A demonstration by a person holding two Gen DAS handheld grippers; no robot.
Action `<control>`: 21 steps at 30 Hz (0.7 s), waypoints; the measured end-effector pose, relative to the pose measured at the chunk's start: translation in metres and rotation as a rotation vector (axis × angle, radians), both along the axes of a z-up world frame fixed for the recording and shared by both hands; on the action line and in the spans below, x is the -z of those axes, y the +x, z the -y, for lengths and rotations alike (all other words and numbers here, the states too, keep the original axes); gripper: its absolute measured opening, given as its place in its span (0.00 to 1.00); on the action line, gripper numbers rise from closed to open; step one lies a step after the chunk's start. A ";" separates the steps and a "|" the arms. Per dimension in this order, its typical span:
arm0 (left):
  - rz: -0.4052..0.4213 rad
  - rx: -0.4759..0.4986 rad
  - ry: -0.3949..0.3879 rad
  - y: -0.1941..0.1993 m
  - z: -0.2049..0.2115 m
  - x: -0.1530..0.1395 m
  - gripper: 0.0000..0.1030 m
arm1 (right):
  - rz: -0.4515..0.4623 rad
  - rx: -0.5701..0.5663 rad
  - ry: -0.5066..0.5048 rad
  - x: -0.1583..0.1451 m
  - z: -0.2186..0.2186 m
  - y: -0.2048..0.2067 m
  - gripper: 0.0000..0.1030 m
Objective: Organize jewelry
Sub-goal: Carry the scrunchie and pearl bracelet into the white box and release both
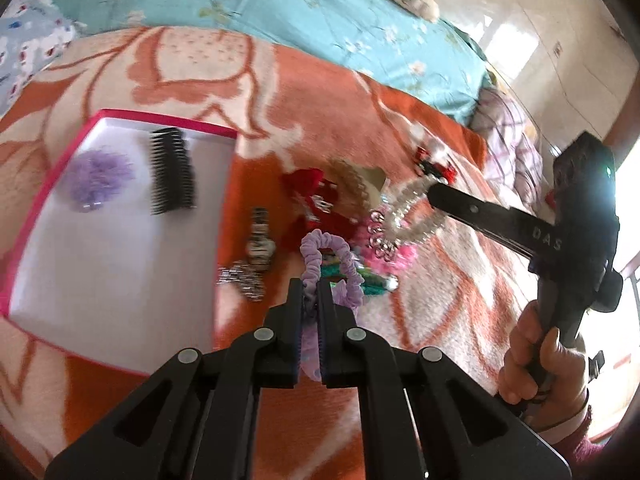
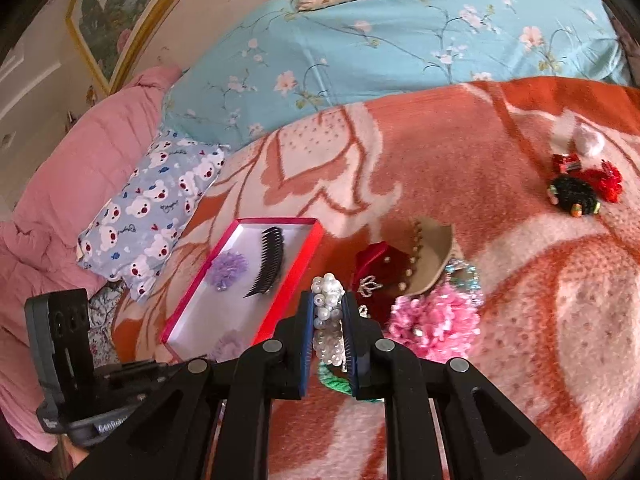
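Two hairpieces (image 1: 173,170) in pink tray (image 1: 48,184)

The left claw (image 1: 311,286) is pinching a lilac scrunchie (image 1: 320,256) just right of the pink-rimmed box (image 1: 168,118) on the bed.

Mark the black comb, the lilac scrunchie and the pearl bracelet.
black comb (image 1: 173,170): left wrist view, middle of its teeth, in the box.
lilac scrunchie (image 1: 316,256): left wrist view, loop just above the jaws.
pearl bracelet (image 2: 329,312): right wrist view, beads between the jaws.
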State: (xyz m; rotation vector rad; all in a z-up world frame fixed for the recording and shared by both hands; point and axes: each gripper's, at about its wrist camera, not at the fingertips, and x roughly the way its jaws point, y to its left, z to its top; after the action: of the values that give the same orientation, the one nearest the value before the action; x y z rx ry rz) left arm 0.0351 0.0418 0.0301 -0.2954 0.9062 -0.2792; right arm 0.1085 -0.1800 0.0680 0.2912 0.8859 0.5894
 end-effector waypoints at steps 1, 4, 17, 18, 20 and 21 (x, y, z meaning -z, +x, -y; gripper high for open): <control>0.000 -0.013 -0.001 -0.001 -0.006 0.000 0.04 | 0.001 -0.007 0.000 0.000 -0.004 0.000 0.13; 0.004 -0.044 -0.003 -0.003 -0.019 0.000 0.04 | 0.001 -0.025 0.002 0.000 -0.014 -0.001 0.13; 0.009 -0.193 -0.005 -0.004 -0.086 0.003 0.04 | 0.007 -0.135 0.013 -0.002 -0.078 0.002 0.13; 0.008 -0.206 0.000 -0.004 -0.092 0.004 0.04 | 0.008 -0.142 0.014 -0.002 -0.082 0.002 0.13; 0.005 -0.225 -0.001 -0.004 -0.100 0.006 0.04 | 0.005 -0.165 0.020 -0.001 -0.095 0.004 0.13; 0.002 -0.236 -0.004 -0.004 -0.106 0.007 0.04 | 0.006 -0.175 0.021 -0.001 -0.101 0.004 0.13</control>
State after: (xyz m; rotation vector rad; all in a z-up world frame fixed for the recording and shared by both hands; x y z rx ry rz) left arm 0.0309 0.1478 0.0233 -0.4019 0.8597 -0.0636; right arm 0.1121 -0.0791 0.0692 0.2325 0.9051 0.7615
